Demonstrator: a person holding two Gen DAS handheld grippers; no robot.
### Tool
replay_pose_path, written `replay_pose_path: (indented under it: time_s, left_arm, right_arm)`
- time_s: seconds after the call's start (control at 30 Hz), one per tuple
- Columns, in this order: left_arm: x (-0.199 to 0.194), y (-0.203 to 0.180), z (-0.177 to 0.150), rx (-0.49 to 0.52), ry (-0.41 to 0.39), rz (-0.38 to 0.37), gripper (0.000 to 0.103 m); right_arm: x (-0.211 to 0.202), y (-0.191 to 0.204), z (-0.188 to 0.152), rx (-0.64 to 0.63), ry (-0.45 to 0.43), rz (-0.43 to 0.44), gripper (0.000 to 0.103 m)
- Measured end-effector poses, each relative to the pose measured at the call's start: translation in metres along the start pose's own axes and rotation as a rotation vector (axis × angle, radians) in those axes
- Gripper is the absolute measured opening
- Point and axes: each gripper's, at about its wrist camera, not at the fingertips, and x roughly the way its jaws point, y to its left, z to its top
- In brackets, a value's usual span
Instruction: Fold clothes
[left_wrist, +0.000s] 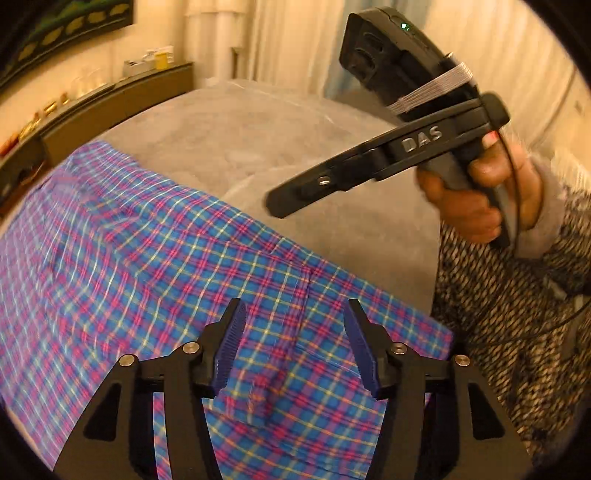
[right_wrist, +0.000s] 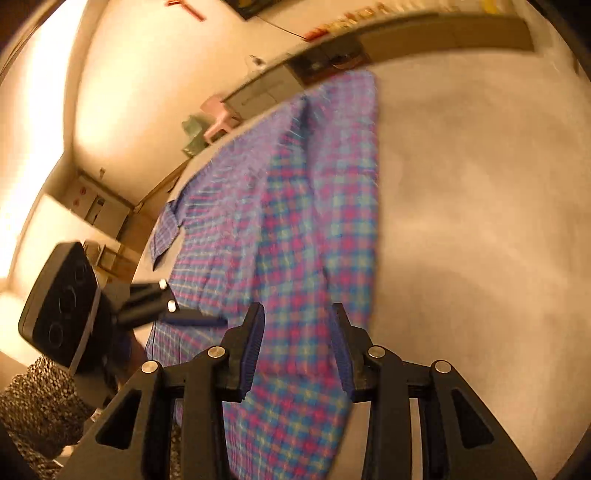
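Both tools empty, jaws apart: left tool (left_wrist: 293, 343) and right tool (right_wrist: 297, 349) over plaid shirt (left_wrist: 147, 258) on bed (left_wrist: 295, 140). Hem should be pinched squarely at both near-edge corners before folding.

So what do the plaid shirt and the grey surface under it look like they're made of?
Plaid shirt: looks like thin woven cotton or a cotton blend, matte; crisp check lines and flat, soft creases suggest it. Grey surface: seems a soft, fuzzy blanket or fleece-like cover, matte with a mottled nap; the blur leaves the exact fabric open.
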Motion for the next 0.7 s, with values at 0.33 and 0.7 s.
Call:
replay_pose_path:
  time_s: [0.33,0.7]
  left_arm:
    - [-0.140,0.098,-0.108,-0.494,-0.254,0.239,0.064]
    - [-0.243,0.154,-0.261,-0.956,-0.592,0.334,0.066]
  right_arm:
    - [0.079,0.060,0.009,-0.273,0.190,-0.230,0.037]
    - [0.273,0.272,0.078,-0.348,0.269,0.050,0.069]
